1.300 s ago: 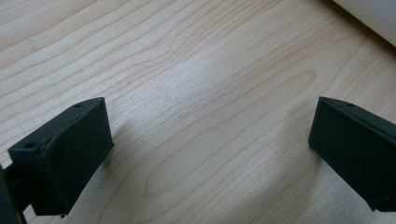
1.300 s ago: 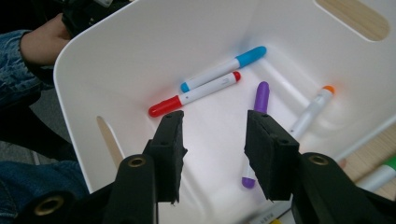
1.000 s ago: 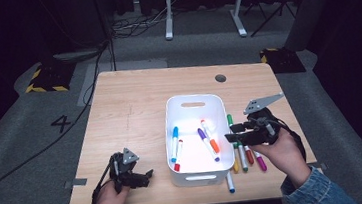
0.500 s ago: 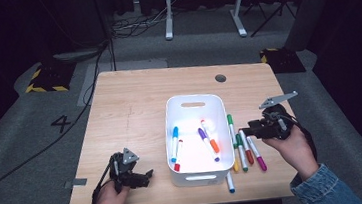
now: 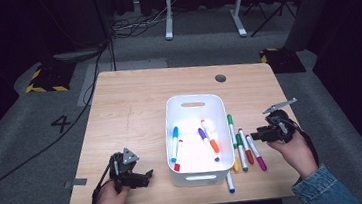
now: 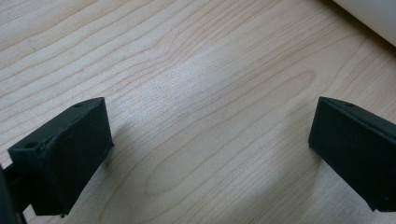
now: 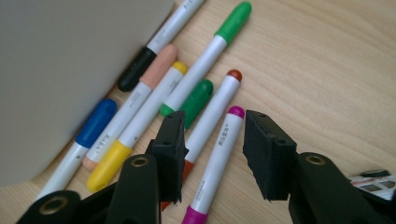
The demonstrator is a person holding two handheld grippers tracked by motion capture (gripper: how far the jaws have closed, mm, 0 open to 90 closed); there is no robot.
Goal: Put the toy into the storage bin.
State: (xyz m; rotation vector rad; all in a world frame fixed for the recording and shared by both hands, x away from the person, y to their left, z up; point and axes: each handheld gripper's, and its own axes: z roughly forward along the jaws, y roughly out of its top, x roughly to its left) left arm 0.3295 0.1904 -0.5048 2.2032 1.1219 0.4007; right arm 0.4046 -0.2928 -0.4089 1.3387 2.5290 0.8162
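Table (image 5: 134, 106): a pale wooden top, bare across its far half.
Bin (image 5: 193, 104): a white plastic tub stood near the middle of the table, slightly toward the person's side, with a handle slot in its far wall.
Markers in the bin: a blue one (image 5: 174, 139), a purple one (image 5: 206, 142) and an orange one (image 5: 210, 138) lay on its floor; a red one at the near left looked like a fourth, though the high view is too small to be sure.
Row of markers on the table: they lay just right of the bin, side by side, among them a green one (image 5: 231, 127) and a yellow one (image 7: 140, 126).
Magenta marker (image 7: 219, 158): it lay flat at the right-hand end of that row, between the right gripper's jaws but with a gap on either side.
Right gripper (image 7: 212, 142): jaws parted narrowly and gripping nothing, straddling the magenta marker just above the table.
Left gripper (image 6: 210, 140): jaws spread wide over bare wood, nothing between them, at the table's near left corner, well apart from the markers.
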